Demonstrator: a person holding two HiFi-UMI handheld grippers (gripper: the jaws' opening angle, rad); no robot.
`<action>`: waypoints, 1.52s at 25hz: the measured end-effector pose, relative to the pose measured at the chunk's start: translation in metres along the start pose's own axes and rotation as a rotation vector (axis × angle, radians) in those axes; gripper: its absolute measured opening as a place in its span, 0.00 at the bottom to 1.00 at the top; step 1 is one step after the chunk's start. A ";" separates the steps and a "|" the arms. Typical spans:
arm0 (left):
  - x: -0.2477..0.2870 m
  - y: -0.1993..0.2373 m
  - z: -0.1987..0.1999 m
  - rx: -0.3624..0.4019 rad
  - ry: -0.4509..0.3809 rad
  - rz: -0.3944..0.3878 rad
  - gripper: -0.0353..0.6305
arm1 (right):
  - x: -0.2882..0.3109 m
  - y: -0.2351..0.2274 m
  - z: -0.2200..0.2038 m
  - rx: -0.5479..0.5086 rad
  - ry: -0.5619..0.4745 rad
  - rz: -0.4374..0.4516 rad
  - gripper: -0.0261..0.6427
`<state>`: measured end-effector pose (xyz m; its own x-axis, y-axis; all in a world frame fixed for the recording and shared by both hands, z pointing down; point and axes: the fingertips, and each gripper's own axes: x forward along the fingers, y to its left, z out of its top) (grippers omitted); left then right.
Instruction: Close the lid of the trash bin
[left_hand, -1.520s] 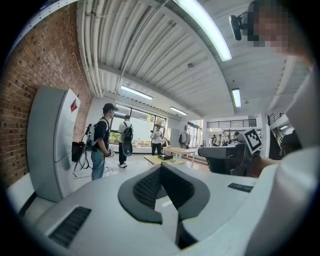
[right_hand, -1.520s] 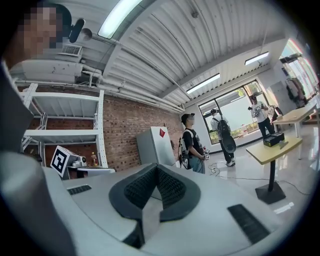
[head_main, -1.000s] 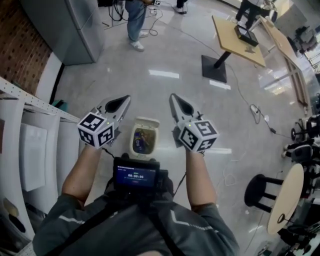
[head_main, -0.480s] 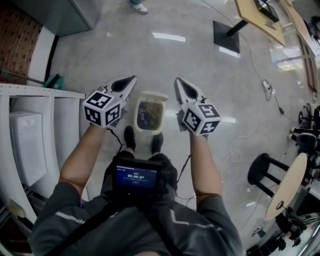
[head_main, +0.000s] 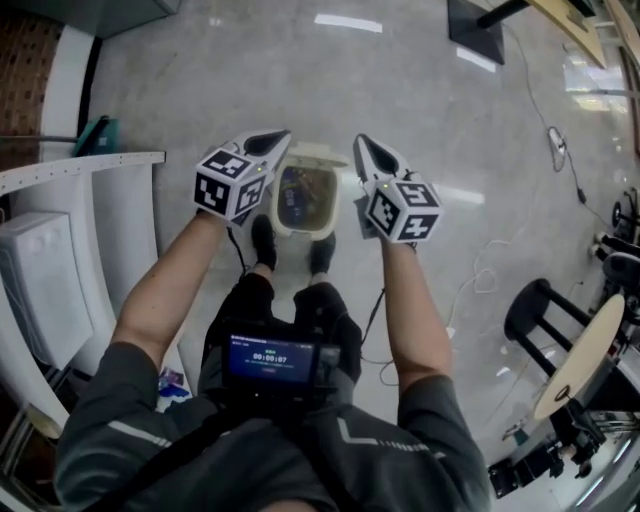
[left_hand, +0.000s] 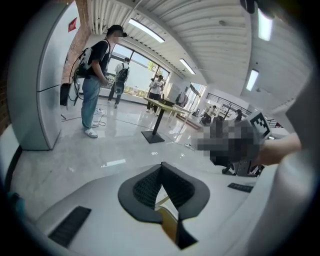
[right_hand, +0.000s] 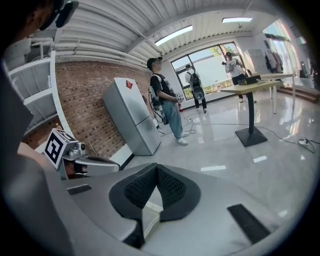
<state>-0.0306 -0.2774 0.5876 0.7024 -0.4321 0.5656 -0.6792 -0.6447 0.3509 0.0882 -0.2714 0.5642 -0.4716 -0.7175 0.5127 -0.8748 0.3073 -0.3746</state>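
A small cream trash bin (head_main: 304, 232) stands on the floor in the head view, just beyond the wearer's shoes. Its lid (head_main: 318, 153) is tipped back on the far side, and rubbish shows inside. My left gripper (head_main: 279, 136) hovers above the bin's left edge, its tip near the lid's left corner. My right gripper (head_main: 361, 142) hovers just right of the bin. In the left gripper view the left gripper (left_hand: 161, 167) has its pads meeting at the tip, holding nothing. The right gripper (right_hand: 156, 169) looks the same in its own view.
White shelving (head_main: 60, 230) runs along the left. A black stool (head_main: 545, 310) and a round wooden table (head_main: 585, 370) stand at the right, with a cable (head_main: 560, 150) on the floor. A person (left_hand: 95, 85) stands by a grey fridge (right_hand: 132, 120) further off.
The wearer has come up to the bin and looks more steeply down. Both grippers have moved forward and now flank the bin's top instead of hanging short of it.
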 end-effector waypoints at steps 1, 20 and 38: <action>0.006 0.004 -0.006 -0.005 0.013 0.001 0.05 | 0.006 -0.004 -0.008 0.007 0.019 -0.003 0.06; 0.077 0.040 -0.096 -0.071 0.188 0.002 0.05 | 0.067 -0.046 -0.115 0.084 0.231 -0.051 0.06; 0.044 0.008 -0.177 -0.187 0.258 0.001 0.05 | 0.020 -0.032 -0.199 0.177 0.327 -0.082 0.06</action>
<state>-0.0427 -0.1896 0.7476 0.6411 -0.2427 0.7281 -0.7238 -0.5067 0.4684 0.0845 -0.1709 0.7396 -0.4364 -0.4894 0.7550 -0.8918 0.1239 -0.4351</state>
